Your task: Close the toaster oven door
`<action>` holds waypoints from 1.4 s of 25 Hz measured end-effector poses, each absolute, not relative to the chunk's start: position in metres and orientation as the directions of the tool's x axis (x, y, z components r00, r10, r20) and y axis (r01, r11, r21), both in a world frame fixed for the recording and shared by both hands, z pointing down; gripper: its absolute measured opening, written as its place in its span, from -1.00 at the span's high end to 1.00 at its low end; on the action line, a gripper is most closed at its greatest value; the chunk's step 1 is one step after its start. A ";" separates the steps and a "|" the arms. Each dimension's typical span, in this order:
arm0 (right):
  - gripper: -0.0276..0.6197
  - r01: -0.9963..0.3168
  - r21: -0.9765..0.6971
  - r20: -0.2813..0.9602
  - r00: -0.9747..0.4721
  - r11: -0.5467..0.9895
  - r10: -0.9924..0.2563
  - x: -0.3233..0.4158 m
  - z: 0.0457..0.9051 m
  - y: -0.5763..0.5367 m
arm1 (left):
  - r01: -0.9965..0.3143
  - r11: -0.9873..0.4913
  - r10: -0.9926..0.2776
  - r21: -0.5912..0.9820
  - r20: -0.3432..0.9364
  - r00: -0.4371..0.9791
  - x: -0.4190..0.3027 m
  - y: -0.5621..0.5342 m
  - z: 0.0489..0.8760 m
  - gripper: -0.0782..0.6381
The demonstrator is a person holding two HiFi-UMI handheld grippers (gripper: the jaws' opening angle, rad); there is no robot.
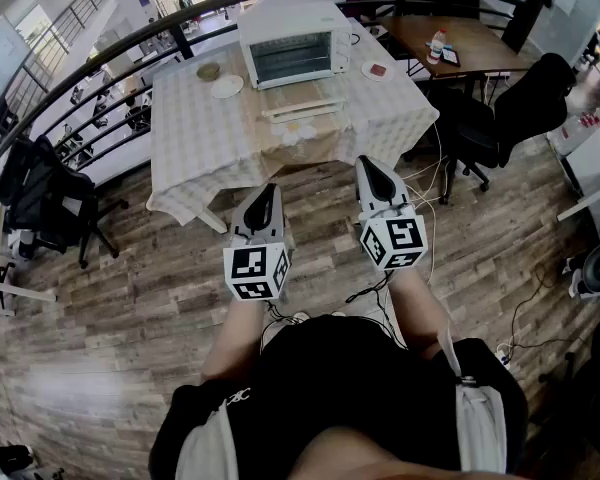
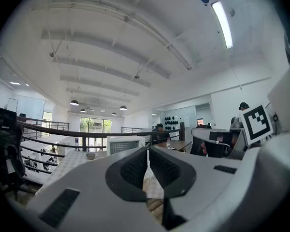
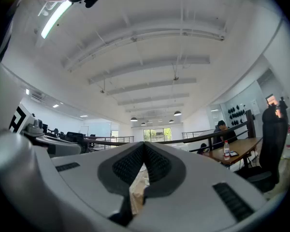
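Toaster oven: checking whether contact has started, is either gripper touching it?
No, the left gripper and right gripper hang over the floor, short of the table.

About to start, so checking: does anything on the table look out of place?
Only the oven: its door appears to lie folded down, open, toward the front edge of the table. Nothing looks spilled or broken.

The oven (image 1: 292, 43) stands at the desk's (image 1: 195, 138) 12 o'clock edge, with a plate (image 1: 227, 86) and bowl (image 1: 209, 70) at its 9 o'clock and a dish (image 1: 377, 70) at its 3. The left claw (image 1: 269, 190) and right claw (image 1: 366, 165) are at 6 o'clock, off the desk.
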State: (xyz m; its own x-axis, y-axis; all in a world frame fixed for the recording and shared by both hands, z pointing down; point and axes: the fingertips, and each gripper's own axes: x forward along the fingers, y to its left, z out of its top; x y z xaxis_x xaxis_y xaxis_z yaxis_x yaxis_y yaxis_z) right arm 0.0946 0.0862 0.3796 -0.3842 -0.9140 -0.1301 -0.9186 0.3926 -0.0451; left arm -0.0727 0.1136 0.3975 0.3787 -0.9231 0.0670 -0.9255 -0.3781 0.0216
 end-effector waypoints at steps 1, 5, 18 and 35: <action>0.91 -0.917 -0.048 -0.135 -0.386 0.396 -0.912 0.093 0.378 0.088 | -0.925 -0.380 -0.922 0.020 0.068 0.381 -0.073 0.115 0.397 0.71; 0.91 -0.916 -0.056 -0.151 -0.386 0.397 -0.910 0.086 0.374 0.095 | -0.919 -0.393 -0.916 0.021 0.076 0.393 -0.074 0.120 0.396 0.71; 0.91 -0.932 -0.065 -0.147 -0.344 0.356 -0.927 0.067 0.374 0.102 | -0.912 -0.410 -0.910 0.017 0.058 0.411 -0.098 0.124 0.394 0.71; 0.91 -0.944 -0.056 -0.170 -0.311 0.324 -0.935 0.023 0.375 0.098 | -0.896 -0.443 -0.895 0.026 0.047 0.443 -0.144 0.107 0.411 0.71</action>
State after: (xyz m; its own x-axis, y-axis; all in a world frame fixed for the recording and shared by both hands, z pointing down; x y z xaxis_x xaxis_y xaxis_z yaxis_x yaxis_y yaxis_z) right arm 0.0230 0.0980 0.3755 -0.3109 -0.9351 -0.1698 -0.9443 0.3242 -0.0565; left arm -0.1444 0.1073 0.4107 0.4435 -0.8951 0.0467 -0.8963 -0.4427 0.0257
